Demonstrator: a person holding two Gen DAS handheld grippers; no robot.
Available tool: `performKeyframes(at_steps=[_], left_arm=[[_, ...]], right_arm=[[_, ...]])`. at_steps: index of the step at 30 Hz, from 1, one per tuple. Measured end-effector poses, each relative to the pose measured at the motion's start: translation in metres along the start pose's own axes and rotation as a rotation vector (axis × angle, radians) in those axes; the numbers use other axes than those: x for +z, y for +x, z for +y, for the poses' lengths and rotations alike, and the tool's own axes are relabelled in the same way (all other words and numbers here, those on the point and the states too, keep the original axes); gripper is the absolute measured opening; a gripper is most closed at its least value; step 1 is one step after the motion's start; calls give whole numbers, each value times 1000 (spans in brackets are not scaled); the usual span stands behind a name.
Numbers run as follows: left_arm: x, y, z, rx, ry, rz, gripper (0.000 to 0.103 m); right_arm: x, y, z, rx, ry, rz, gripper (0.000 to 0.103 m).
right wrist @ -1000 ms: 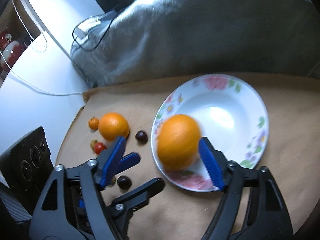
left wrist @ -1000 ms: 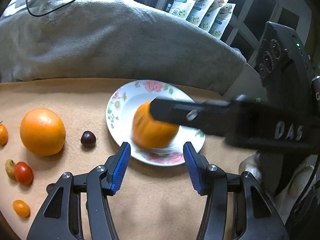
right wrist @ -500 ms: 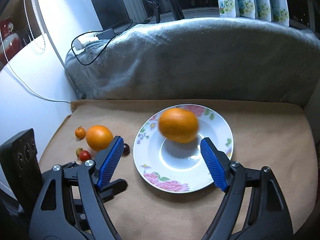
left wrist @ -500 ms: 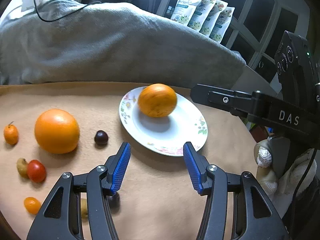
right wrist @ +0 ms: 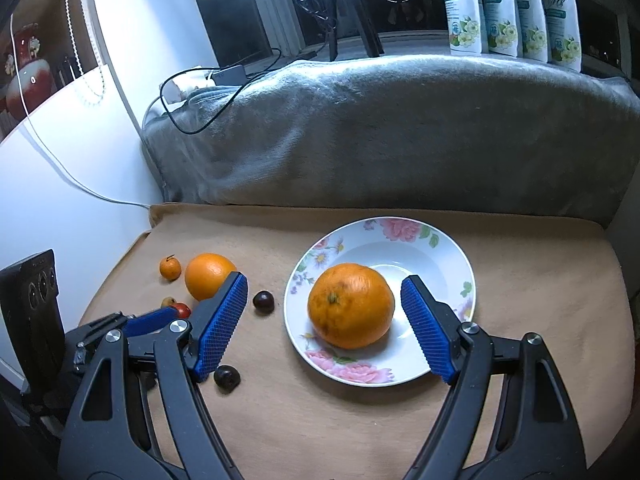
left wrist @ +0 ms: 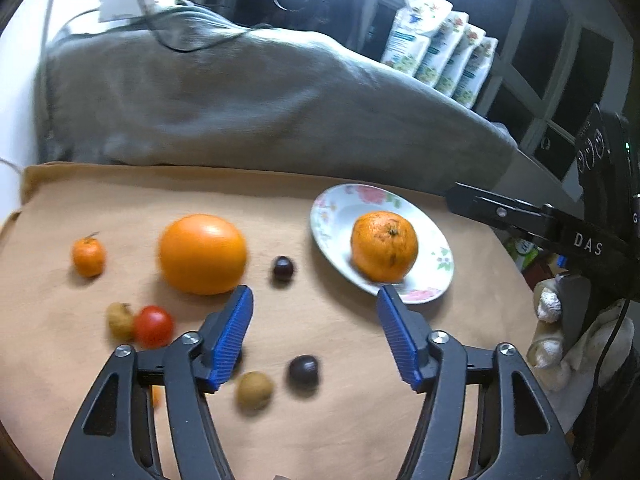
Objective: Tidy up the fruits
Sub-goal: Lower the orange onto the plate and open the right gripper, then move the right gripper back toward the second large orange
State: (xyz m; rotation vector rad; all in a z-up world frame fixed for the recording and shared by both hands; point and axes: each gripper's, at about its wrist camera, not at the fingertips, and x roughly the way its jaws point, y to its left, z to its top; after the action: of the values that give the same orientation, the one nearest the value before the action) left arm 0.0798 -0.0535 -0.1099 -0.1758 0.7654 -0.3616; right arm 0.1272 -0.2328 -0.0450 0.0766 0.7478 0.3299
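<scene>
Orange [right wrist: 351,305] now rests on plate [right wrist: 448,248], released.

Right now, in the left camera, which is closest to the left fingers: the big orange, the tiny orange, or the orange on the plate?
1. Big orange, just beyond the left-side blue finger.
2. Orange on the plate, to the right.
3. Tiny orange, far left.

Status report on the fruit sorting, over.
Left gripper jaws opening, empty; right gripper open, empty. One orange on plate; second orange on cloth. Nothing blocking.
</scene>
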Motion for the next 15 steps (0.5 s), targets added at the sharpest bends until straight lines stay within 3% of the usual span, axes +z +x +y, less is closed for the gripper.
performKeyframes(at_steps=[3, 10, 15], left_arm=[[-2, -12, 17, 34, -12, -11, 70], [-8, -30, 50, 123, -46, -10, 71], [-16, -36, 68, 146, -74, -3, 71]], right_arm=[[0, 1, 6, 6, -20, 9, 96], [2, 6, 20, 50, -45, 26, 97], [2, 12, 27, 89, -44, 49, 97]])
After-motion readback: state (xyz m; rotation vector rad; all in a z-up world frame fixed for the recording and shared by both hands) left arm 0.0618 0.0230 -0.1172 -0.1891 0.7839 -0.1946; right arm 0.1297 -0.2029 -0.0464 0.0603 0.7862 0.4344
